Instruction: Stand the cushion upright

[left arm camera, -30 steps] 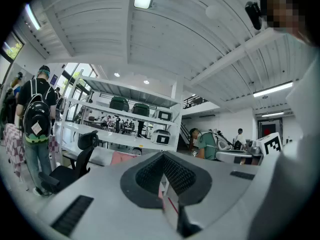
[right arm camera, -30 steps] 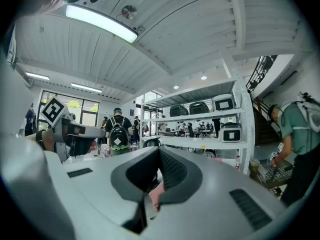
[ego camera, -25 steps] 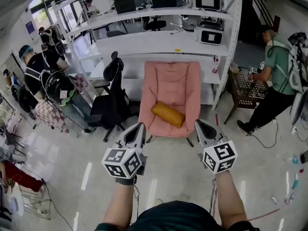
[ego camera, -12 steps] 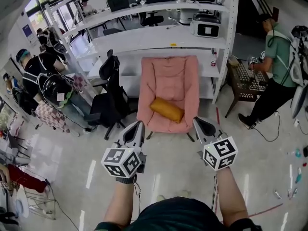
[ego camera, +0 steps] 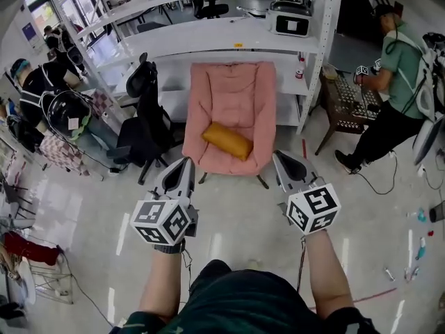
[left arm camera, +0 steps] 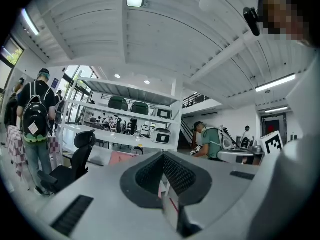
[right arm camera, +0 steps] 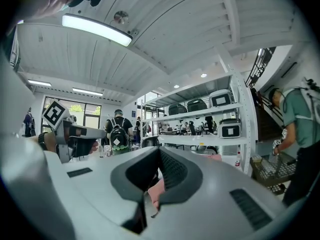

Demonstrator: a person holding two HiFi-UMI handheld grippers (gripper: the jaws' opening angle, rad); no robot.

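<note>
An orange bolster cushion (ego camera: 227,140) lies flat and slanted on the seat of a pink padded chair (ego camera: 233,92) that stands against the shelving. My left gripper (ego camera: 185,163) and right gripper (ego camera: 279,156) are held level side by side in front of the chair, short of its front edge and clear of the cushion. Both are shut with nothing between their jaws. In the left gripper view the left gripper (left arm camera: 163,156) has its jaws together, with a bit of the pink chair (left arm camera: 120,157) showing to its left. The right gripper (right arm camera: 159,152) is likewise shut in the right gripper view.
A black office chair (ego camera: 142,117) stands just left of the pink chair. White shelving (ego camera: 229,37) runs behind. A person in a green shirt (ego camera: 398,61) works at a small wooden table (ego camera: 346,106) on the right. Other people and a cart (ego camera: 66,127) are at the left.
Both grippers have moved a little forward over the floor together. The chair and cushion now sit higher and further left in the head view. The jaws stay shut.
</note>
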